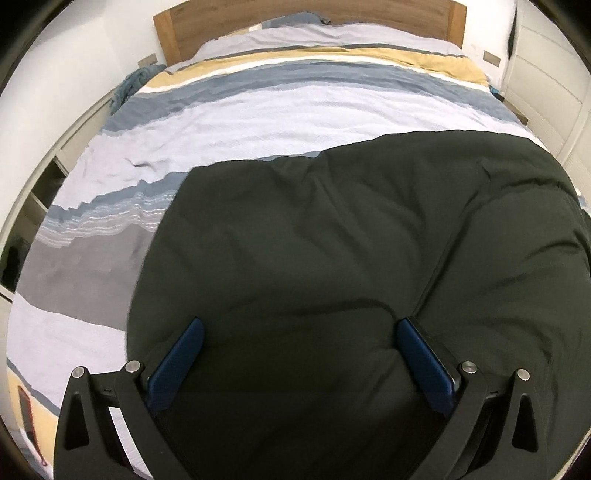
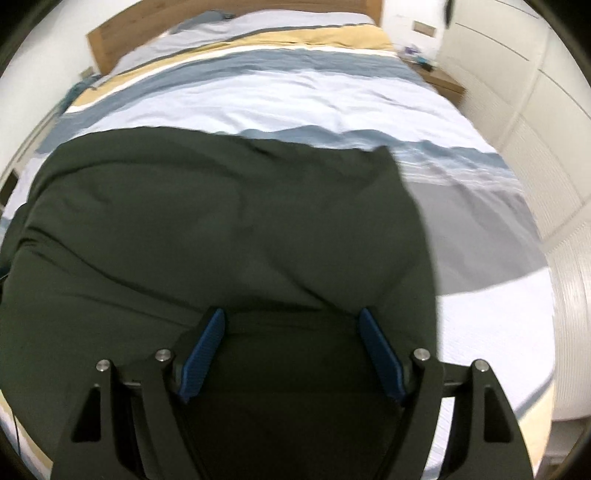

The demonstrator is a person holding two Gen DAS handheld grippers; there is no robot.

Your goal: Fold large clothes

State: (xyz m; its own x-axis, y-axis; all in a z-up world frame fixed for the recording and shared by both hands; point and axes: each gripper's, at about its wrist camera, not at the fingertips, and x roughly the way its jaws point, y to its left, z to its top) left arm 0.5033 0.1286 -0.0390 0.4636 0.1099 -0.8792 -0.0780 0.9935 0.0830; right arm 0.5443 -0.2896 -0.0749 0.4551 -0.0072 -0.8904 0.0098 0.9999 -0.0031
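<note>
A large dark green garment (image 1: 332, 240) lies spread on the bed, folded into a broad slab with a seam running down its right part. It also shows in the right wrist view (image 2: 221, 229). My left gripper (image 1: 301, 326) is open, its blue pads (image 1: 184, 354) wide apart just above the garment's near part. My right gripper (image 2: 291, 317) is open too, its blue pads (image 2: 207, 343) apart over the garment's near edge. Neither holds cloth.
The bed has a striped cover (image 1: 258, 110) in white, blue, grey and yellow, and a wooden headboard (image 1: 295, 14). White cupboards (image 2: 535, 129) stand along the right, shelves (image 1: 40, 192) along the left. A bedside table (image 2: 439, 79) stands at the far right.
</note>
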